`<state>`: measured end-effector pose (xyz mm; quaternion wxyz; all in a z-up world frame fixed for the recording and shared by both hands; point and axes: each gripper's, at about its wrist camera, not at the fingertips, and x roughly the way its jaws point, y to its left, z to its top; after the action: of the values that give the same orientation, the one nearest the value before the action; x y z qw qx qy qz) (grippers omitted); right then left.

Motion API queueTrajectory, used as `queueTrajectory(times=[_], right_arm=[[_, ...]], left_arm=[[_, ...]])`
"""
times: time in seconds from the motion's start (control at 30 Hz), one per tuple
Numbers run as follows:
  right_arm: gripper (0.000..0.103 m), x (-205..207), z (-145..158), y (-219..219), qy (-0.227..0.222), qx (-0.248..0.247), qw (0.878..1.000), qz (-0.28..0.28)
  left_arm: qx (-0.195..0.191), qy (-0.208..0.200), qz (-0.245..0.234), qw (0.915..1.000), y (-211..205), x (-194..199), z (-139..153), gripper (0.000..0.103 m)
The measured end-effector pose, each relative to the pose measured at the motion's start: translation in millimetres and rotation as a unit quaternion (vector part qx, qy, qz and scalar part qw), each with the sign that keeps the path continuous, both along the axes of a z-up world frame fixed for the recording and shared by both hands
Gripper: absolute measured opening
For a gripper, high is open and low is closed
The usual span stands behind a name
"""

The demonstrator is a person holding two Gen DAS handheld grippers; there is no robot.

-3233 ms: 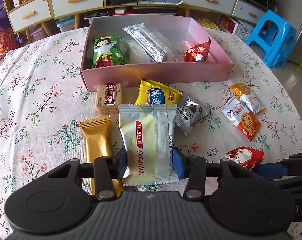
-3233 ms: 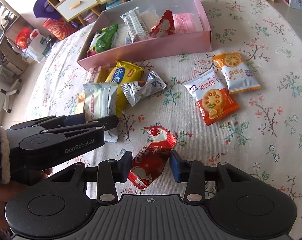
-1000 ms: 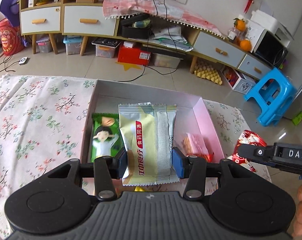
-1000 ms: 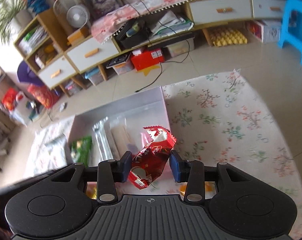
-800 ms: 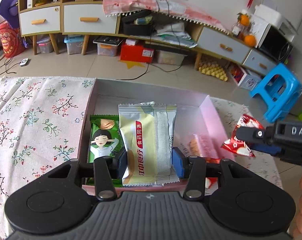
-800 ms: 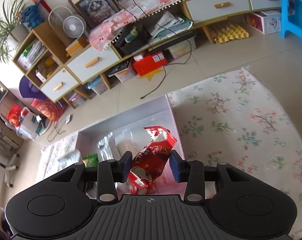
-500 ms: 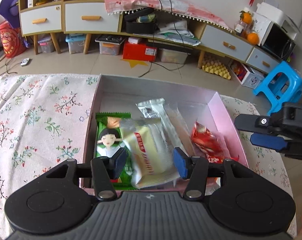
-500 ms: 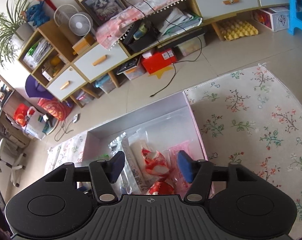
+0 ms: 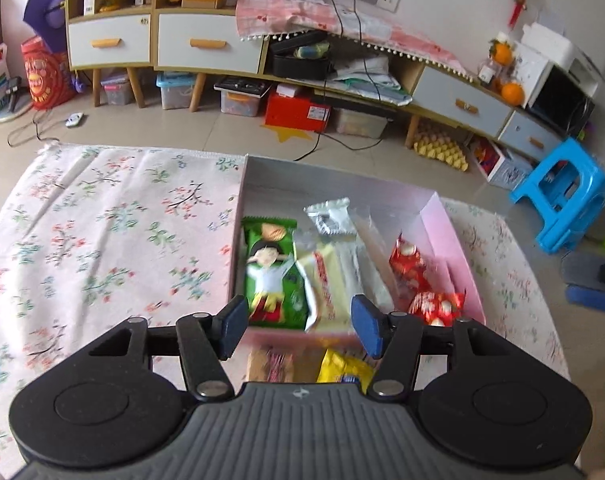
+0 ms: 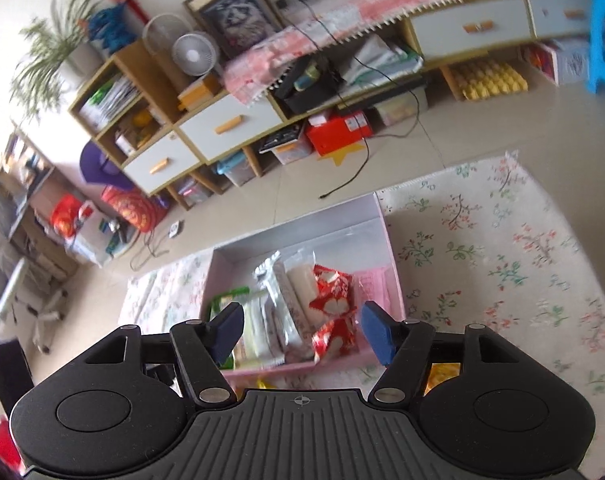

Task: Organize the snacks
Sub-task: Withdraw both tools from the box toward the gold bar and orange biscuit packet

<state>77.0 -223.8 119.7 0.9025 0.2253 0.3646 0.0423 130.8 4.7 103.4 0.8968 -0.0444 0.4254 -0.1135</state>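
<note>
Both tongs hover above the pink box (image 9: 450, 232) on the floral-clothed bench (image 9: 102, 240). Left tongs (image 9: 300, 330): jaws opening, nothing between the pads. Right tongs (image 10: 302, 332): jaws opening, wide, empty. In the box, lower centre of frame: green packet (image 9: 272, 276), cream packet (image 9: 334, 284), silver packet (image 9: 330, 218), two red packets (image 10: 332, 292). A yellow packet (image 9: 344, 368) lies outside, against the near wall.

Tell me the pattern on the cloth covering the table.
The tablecloth is pale with a scattered floral print: pink blossoms, green leaves, dark twigs. Clearest in the left wrist view.
</note>
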Motion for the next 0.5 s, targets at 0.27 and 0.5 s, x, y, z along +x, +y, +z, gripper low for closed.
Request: queueTrajectory(times=[0.27,0.5], right_arm=[[0.082,-40,12,9,-0.026,-0.061,0.997,0.025],[0.09,-67,8,7,-0.046,-0.092,0.995,0.017]], left_arm=[[-0.02,0.006,0.002,0.9998,10,-35,8,0.066],[-0.039,0.039,0.014,0.9983,20,-39,-2,0.076]])
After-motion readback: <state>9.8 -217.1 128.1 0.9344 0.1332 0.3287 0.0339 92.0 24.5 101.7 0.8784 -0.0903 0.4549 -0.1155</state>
